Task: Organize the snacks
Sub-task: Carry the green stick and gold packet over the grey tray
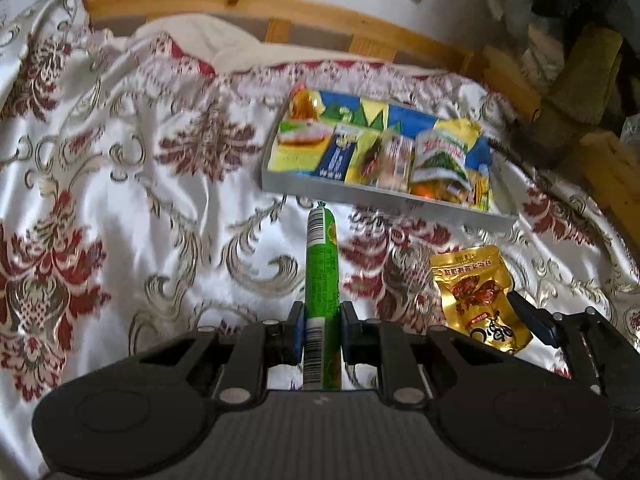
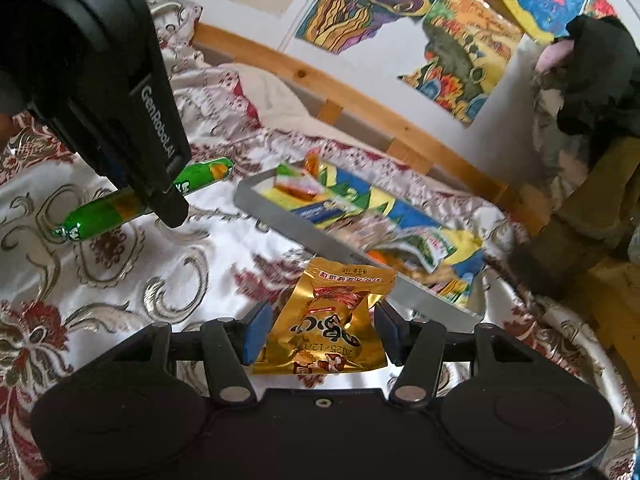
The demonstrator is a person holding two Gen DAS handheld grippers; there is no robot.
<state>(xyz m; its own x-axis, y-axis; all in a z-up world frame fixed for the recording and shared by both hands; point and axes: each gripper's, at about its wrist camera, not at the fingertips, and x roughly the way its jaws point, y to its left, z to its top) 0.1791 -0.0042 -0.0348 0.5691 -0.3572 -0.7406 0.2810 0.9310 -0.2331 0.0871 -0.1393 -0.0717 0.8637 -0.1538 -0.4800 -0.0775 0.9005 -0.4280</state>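
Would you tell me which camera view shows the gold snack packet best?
The right wrist view: the gold snack packet fills the centre, face on between the right gripper's pads. The left wrist view shows it smaller, off to the side.

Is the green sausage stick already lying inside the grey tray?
No. The green sausage stick is clamped in the left gripper, short of the grey tray.

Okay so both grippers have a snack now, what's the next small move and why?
Probably carry both toward the grey tray and drop them in. The left hand-held gripper is shut on the green sausage stick, and the right hand-held gripper holds the gold pouch, both seemingly lifted off the bedspread. The tray just ahead already holds other packets.
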